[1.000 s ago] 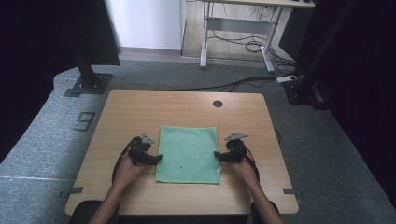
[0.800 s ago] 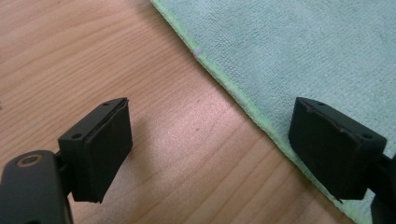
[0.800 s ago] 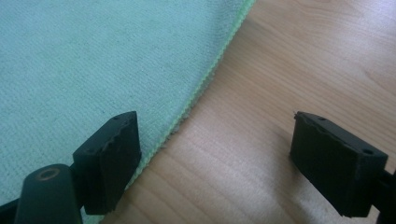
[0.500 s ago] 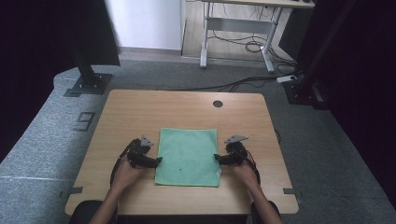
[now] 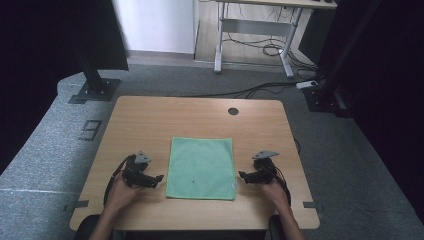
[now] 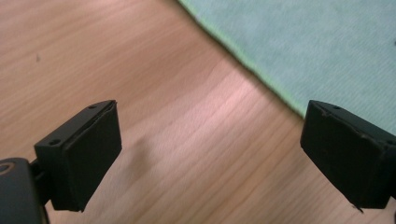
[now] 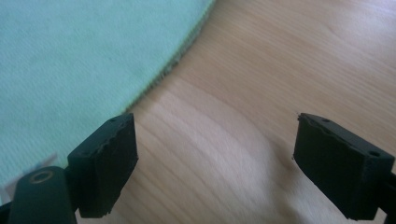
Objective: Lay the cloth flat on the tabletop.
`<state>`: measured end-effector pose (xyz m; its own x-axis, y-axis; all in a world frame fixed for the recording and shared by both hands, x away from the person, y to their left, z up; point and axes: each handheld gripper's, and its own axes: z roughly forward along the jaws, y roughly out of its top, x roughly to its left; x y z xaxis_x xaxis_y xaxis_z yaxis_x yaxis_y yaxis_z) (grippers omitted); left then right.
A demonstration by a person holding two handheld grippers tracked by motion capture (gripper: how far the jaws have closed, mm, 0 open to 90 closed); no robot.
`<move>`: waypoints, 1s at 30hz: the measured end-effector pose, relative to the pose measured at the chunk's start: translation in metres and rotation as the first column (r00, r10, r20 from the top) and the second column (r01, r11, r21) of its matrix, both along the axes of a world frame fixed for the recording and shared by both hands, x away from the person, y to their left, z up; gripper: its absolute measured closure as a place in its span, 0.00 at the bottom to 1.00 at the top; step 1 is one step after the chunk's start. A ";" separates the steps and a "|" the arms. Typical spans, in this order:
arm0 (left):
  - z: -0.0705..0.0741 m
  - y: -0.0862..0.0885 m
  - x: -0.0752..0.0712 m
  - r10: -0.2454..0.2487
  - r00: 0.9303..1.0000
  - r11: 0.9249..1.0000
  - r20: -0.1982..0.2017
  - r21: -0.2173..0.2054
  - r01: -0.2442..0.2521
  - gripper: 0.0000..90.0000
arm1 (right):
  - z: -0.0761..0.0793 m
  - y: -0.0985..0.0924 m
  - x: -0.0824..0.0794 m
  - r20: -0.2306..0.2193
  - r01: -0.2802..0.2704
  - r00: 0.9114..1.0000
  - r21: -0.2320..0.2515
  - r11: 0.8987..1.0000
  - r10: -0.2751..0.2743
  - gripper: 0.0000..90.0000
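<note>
A green cloth [image 5: 201, 167] lies flat in the middle of the wooden table [image 5: 150, 120]. My left gripper [image 5: 159, 178] rests just off the cloth's left edge, held in a hand. Its jaws have just been opening and stand open over bare wood, with nothing between them [image 6: 210, 126]; the cloth's edge [image 6: 317, 42] runs past the right jaw. My right gripper [image 5: 242, 175] sits just off the cloth's right edge. Its jaws have also just been opening and are open over bare wood [image 7: 215, 135], with the cloth [image 7: 79, 60] to their left.
A round cable hole [image 5: 233, 111] sits near the table's far edge. Beyond the table, a desk frame [image 5: 255, 30] and loose cables stand on grey carpet, with black stand bases at the left [image 5: 92, 85] and right [image 5: 325, 95].
Both grippers have drawn outward from the cloth's side edges, the left one to the left and the right one to the right. The cloth stays flat.
</note>
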<state>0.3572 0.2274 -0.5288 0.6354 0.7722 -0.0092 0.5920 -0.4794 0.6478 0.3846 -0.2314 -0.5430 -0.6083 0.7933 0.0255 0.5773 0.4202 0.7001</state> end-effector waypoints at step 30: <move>-0.020 0.001 0.001 -0.026 1.000 1.000 0.011 -0.008 0.027 0.00 | -0.014 -0.015 -0.003 0.026 0.034 0.999 0.001 0.999 -0.034 0.00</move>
